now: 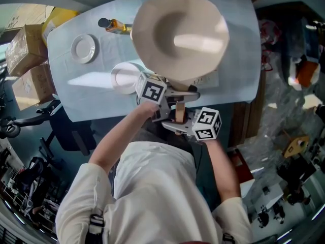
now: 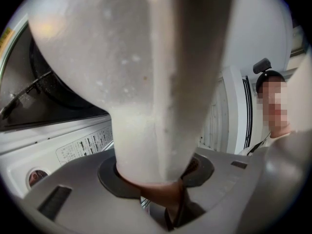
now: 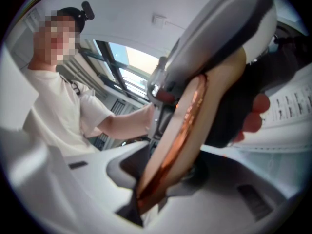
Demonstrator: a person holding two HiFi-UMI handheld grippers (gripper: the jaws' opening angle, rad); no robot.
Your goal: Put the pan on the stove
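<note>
Head view: cream pan [image 1: 177, 34], wooden handle [image 1: 180, 112].

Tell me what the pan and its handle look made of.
The pan shows a cream, matte, faintly speckled skin: probably coated metal. The handle is tan with a glossy coppery streak: wood or wood-look plastic, cannot tell which.
</note>
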